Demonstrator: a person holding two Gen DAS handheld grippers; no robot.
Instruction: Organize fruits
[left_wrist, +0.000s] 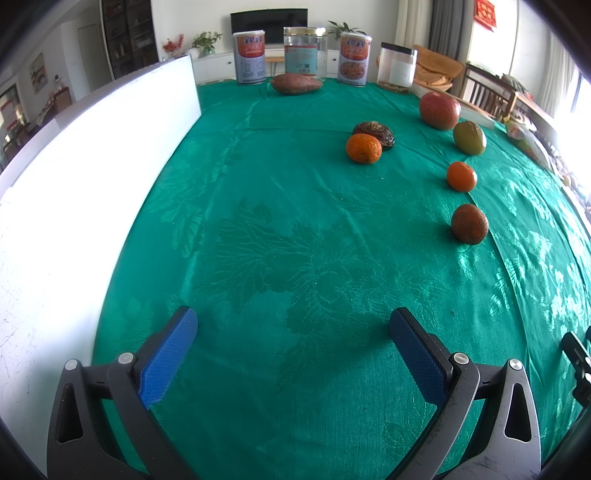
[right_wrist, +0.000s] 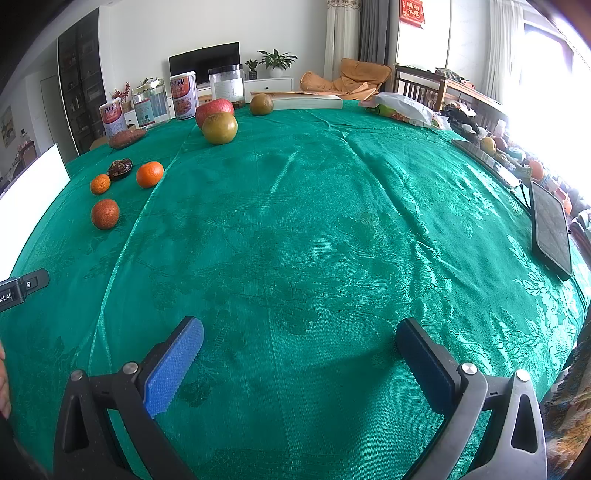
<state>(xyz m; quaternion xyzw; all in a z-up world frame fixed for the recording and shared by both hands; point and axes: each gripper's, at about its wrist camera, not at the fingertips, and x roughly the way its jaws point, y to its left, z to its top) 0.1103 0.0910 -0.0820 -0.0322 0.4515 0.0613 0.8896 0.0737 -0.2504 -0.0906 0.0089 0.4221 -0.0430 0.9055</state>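
Two spread grippers (left_wrist: 293, 325) (right_wrist: 300, 332); three oranges (left_wrist: 364, 148).

A green patterned tablecloth (left_wrist: 280, 229) covers the table. Two printed tins (left_wrist: 249, 58) flank a clear jar (left_wrist: 304, 53) at its far edge

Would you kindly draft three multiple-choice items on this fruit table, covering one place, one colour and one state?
1. Where does the sweet potato lie?
A. in front of the tins
B. on the book
C. between gripper fingers

2. What colour is the tablecloth?
A. red
B. green
C. white

3. How stand both grippers?
A. shut on oranges
B. shut, empty
C. open, empty

Answers: 1 A, it lies before the tins. 2 B, green fabric covers the table. 3 C, the left gripper and right gripper show wide gaps holding nothing.
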